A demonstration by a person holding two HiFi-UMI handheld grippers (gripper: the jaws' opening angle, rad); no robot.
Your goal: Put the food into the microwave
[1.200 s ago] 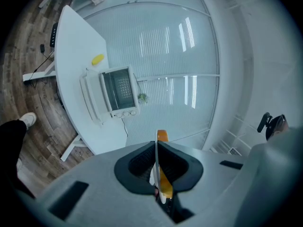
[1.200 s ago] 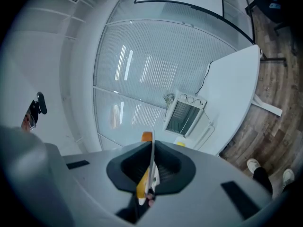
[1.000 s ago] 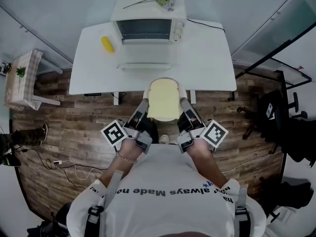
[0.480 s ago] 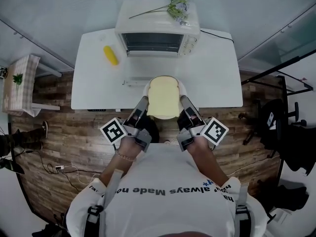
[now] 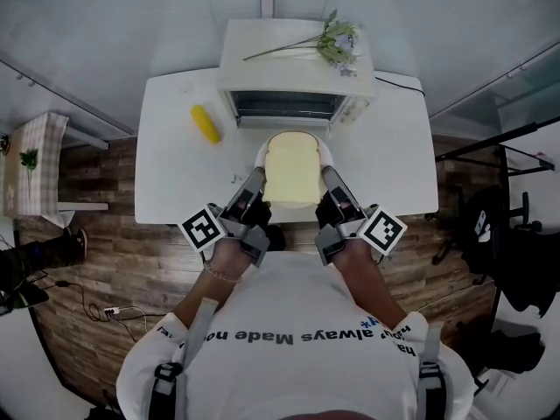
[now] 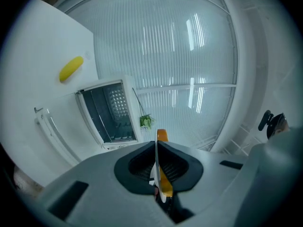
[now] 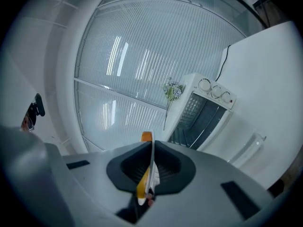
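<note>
Nearer the microwave (image 5: 280,77), left gripper (image 5: 255,177) and right gripper (image 5: 329,177) clamp the plate (image 5: 262,155) rim.

I see white worktop (image 5: 385,147) standing on wood floor (image 5: 105,261). Microwave (image 5: 284,105) sits at far edge, centre, with door (image 6: 47,126) dropped open toward near edge. Yellow oblong item (image 5: 206,123) lies left of microwave, apart from it, toward far-left corner. Black cable (image 5: 404,79) crosses far-right corner.

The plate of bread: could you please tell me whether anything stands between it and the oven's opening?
Nothing visible does. The toaster oven has its door down and its cavity open, straight ahead of the plate. The corn cob lies off to the left.
</note>
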